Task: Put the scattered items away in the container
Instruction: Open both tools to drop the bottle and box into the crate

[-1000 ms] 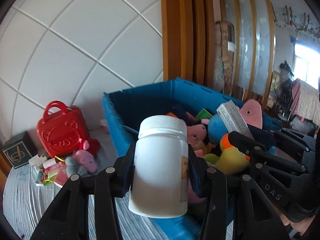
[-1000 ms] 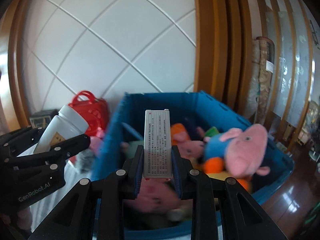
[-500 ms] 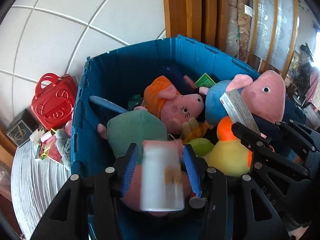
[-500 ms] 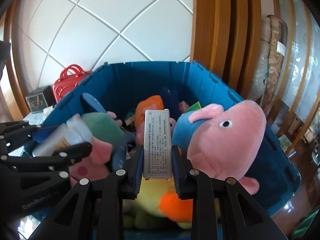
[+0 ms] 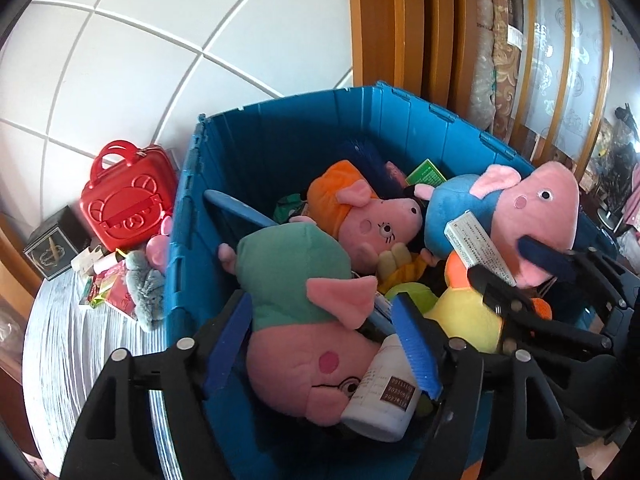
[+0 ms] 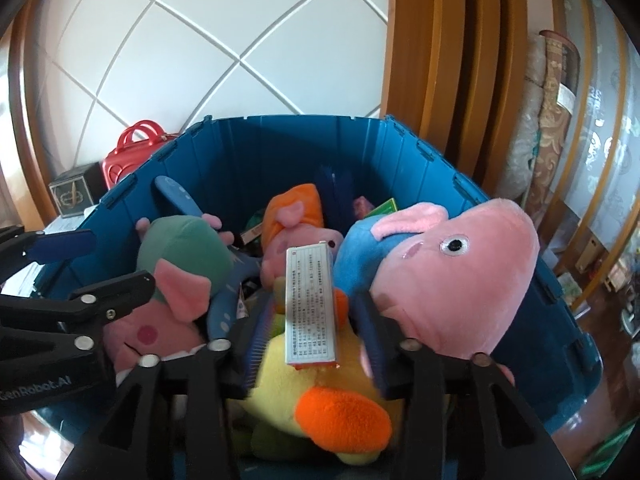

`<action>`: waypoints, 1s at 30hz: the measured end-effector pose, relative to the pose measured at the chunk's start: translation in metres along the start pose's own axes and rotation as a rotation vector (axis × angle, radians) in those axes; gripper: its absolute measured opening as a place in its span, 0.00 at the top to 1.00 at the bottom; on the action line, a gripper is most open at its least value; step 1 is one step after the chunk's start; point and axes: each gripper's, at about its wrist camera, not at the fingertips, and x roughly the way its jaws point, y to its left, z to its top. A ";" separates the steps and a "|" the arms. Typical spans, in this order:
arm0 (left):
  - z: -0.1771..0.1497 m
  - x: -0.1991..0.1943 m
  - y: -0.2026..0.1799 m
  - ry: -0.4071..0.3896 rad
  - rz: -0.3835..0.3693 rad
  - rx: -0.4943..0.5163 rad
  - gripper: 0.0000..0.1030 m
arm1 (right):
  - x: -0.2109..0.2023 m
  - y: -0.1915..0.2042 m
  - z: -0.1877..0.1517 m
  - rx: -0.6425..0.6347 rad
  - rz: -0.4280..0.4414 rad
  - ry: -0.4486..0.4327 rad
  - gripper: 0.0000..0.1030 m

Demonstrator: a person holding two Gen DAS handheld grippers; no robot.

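White bottle (image 5: 380, 394) lies tipped in the blue container (image 5: 280, 136), just right of the left gripper (image 5: 320, 344), its jaws spread wide. Right gripper (image 6: 312, 340), jaws parted, frames the upright box (image 6: 310, 306), apparently loose.

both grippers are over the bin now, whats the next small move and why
Probably lift both grippers clear and head for the leftovers. The left gripper has its jaws spread, and the white bottle lies loose on the plush pig in the blue bin. The right gripper is open too, the white box no longer pinched. Items remain beside the red case.
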 end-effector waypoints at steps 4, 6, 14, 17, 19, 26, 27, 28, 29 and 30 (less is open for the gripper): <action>-0.007 -0.020 0.013 -0.040 0.011 -0.007 0.26 | -0.019 0.002 -0.003 0.007 -0.044 -0.033 0.09; -0.011 -0.032 0.021 -0.067 0.010 -0.016 0.25 | -0.032 0.004 -0.003 0.010 -0.069 -0.054 0.00; -0.043 -0.089 0.068 -0.166 0.026 -0.041 0.20 | -0.099 0.040 -0.012 0.013 -0.117 -0.149 0.00; -0.059 -0.115 0.087 -0.214 0.023 -0.048 0.20 | -0.119 0.061 -0.018 0.022 -0.112 -0.172 0.00; -0.069 -0.126 0.098 -0.234 0.015 -0.057 0.15 | -0.128 0.074 -0.023 0.027 -0.108 -0.183 0.00; -0.108 -0.153 0.136 -0.242 0.024 -0.089 0.11 | -0.159 0.135 -0.048 0.043 -0.074 -0.188 0.00; -0.113 -0.155 0.141 -0.234 0.016 -0.099 0.11 | -0.162 0.143 -0.051 0.043 -0.076 -0.187 0.00; -0.117 -0.158 0.147 -0.227 0.021 -0.105 0.11 | -0.165 0.149 -0.054 0.045 -0.074 -0.184 0.00; -0.122 -0.160 0.152 -0.225 0.035 -0.105 0.11 | -0.168 0.156 -0.057 0.047 -0.070 -0.182 0.00; -0.125 -0.162 0.155 -0.226 0.045 -0.103 0.11 | -0.171 0.163 -0.059 0.046 -0.068 -0.182 0.00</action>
